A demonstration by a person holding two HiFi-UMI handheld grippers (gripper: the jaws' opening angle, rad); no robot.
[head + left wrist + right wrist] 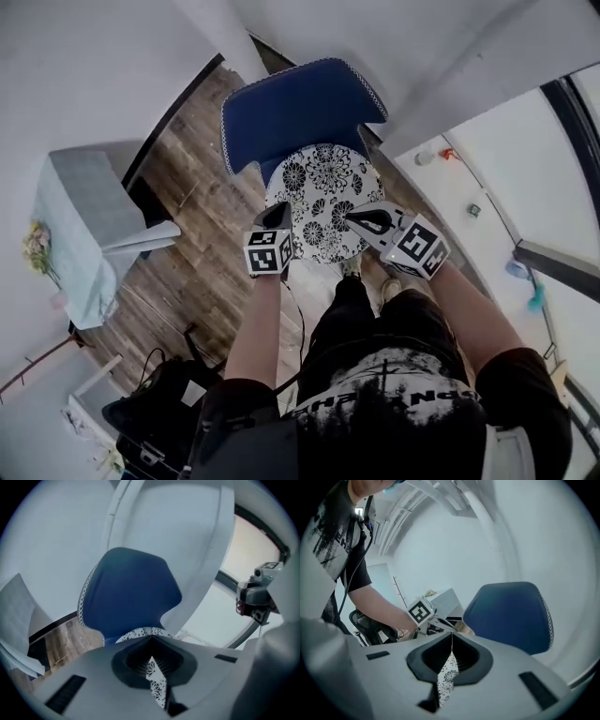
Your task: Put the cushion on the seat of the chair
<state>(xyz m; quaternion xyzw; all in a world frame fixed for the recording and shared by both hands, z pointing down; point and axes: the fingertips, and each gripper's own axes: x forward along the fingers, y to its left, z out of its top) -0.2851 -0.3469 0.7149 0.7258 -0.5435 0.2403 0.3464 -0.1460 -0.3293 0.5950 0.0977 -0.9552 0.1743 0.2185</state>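
Observation:
A round cushion (323, 197) with a black-and-white flower print hangs between my two grippers, in front of the blue chair (291, 108). In the head view it hides most of the chair's seat. My left gripper (275, 220) is shut on the cushion's near left edge, and my right gripper (354, 221) is shut on its near right edge. In the left gripper view the patterned fabric (157, 681) is pinched between the closed jaws, with the blue backrest (129, 597) behind. The right gripper view shows the fabric (446, 679) clamped the same way, with the chair (511, 613) to the right.
A grey chair (89, 216) draped with a light cloth stands at the left on the wooden floor (202, 262), flowers (37, 246) beside it. A white desk (506, 187) with small items runs along the right. A black bag (159, 403) lies near my feet.

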